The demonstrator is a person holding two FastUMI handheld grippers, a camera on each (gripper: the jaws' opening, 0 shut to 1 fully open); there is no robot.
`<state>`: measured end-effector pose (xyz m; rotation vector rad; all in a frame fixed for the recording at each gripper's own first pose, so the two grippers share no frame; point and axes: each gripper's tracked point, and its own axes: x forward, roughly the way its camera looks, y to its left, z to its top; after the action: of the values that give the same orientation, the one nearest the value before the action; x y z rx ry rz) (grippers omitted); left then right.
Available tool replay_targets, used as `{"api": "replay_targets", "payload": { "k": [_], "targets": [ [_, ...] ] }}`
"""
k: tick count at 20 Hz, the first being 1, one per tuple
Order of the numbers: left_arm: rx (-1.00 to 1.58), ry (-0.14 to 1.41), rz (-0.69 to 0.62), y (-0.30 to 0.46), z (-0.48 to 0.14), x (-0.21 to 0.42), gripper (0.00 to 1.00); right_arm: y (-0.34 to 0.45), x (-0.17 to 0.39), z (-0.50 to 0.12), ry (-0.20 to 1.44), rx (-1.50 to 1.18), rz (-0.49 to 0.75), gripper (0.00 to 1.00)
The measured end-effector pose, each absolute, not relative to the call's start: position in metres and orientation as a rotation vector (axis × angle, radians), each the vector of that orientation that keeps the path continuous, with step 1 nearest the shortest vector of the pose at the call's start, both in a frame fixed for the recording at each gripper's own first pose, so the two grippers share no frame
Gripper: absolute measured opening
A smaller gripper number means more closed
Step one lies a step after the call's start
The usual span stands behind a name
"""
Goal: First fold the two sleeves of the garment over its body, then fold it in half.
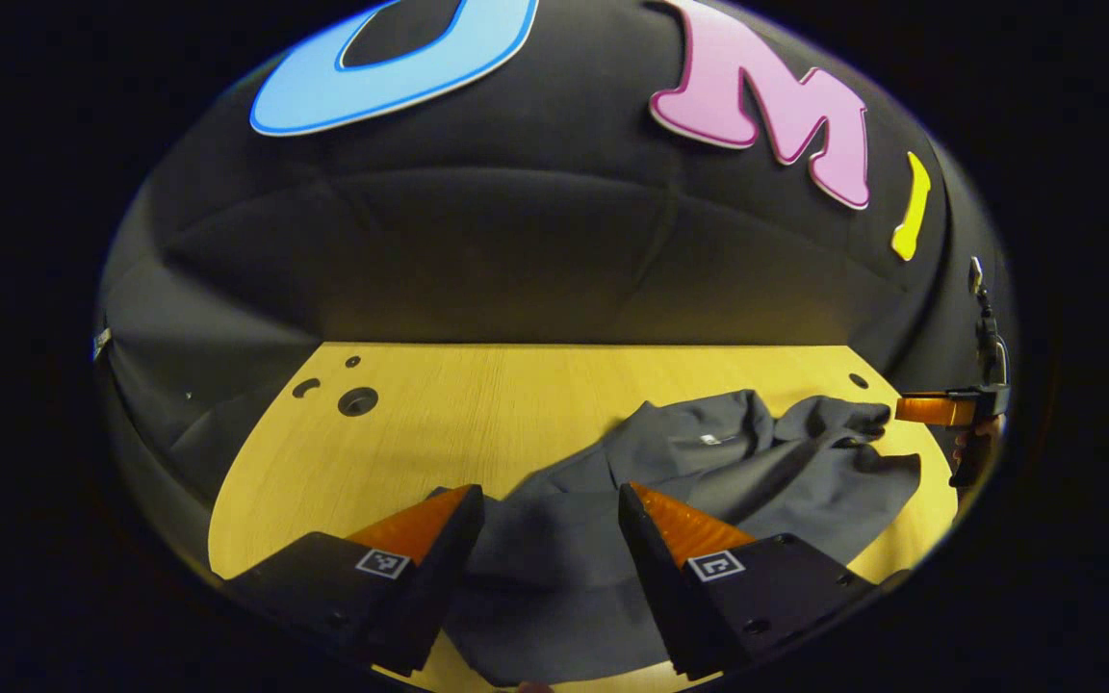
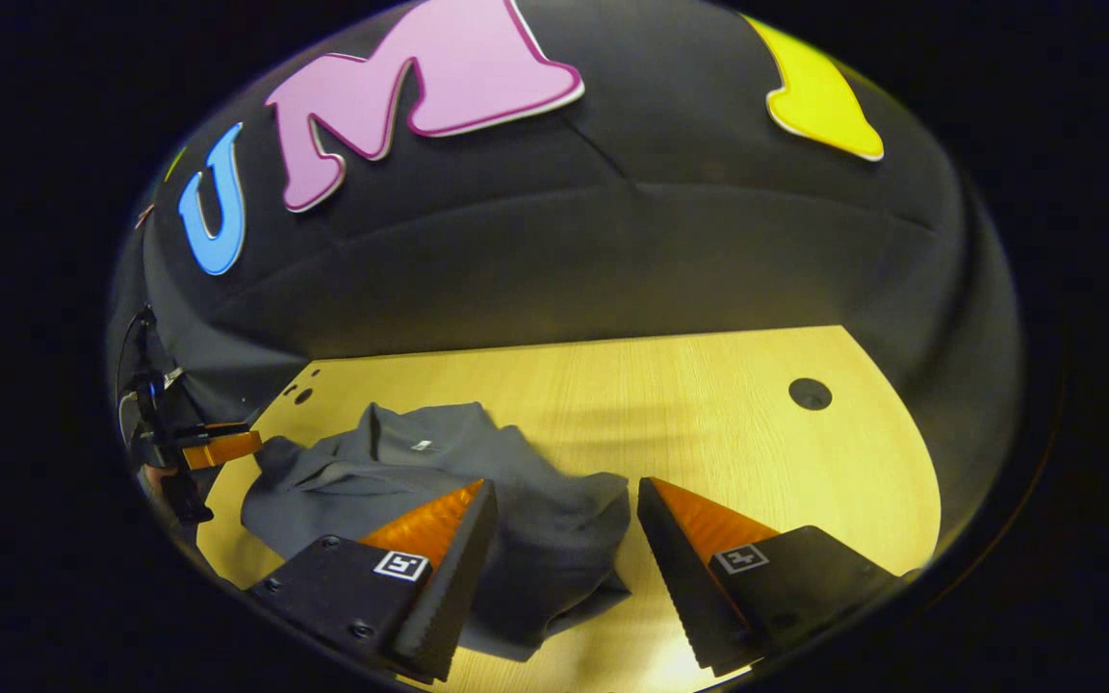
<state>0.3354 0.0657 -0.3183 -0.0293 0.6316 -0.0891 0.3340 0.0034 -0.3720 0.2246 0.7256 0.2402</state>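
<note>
One dark grey fabric garment (image 1: 709, 462), rumpled, lying on the one light wooden table (image 1: 477, 404). In the left gripper view it sits right of table centre, running from the near edge back toward the middle. Small pale tag (image 1: 710, 439) visible near its collar; same tag shows in the right gripper view (image 2: 423, 445).

Left gripper (image 1: 551, 505): jaws spread apart, nothing clamped. Both fingers hang over the near part of the garment, cloth showing in the gap between them. Can't tell if the tips touch the fabric.

Right gripper (image 2: 564, 500): also spread wide, gripping nothing. In its own view one finger overlaps the garment's (image 2: 477, 481) near edge, the other is over bare table (image 2: 757, 433). A loose corner of cloth lies in the gap.

Each gripper also shows far off in the other's view. Right gripper at the right edge of the left gripper view (image 1: 935, 410), just beside the garment's bunched far-right part; contact unclear. Left gripper at the left edge of the right gripper view (image 2: 222, 448), just beside the garment's left end.

Table holes counted: left gripper view, three at the far left (image 1: 357, 400) plus one at the far right; right gripper view, one large round hole (image 2: 810, 393) at far right, two small at far left.
</note>
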Motion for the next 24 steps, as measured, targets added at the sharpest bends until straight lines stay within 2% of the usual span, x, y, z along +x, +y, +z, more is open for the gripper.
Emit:
{"api": "replay_targets", "payload": {
  "k": [13,24],
  "targets": [
    [-0.035,0.488,-0.105,0.034,-0.212,0.212,0.92,0.024,0.242,-0.261,0.568,0.224,0.282,0.91],
    [-0.106,0.55,-0.088,0.013,-0.222,0.105,0.95,0.038,0.159,-0.242,0.571,0.203,0.343,0.91]
  ]
}}
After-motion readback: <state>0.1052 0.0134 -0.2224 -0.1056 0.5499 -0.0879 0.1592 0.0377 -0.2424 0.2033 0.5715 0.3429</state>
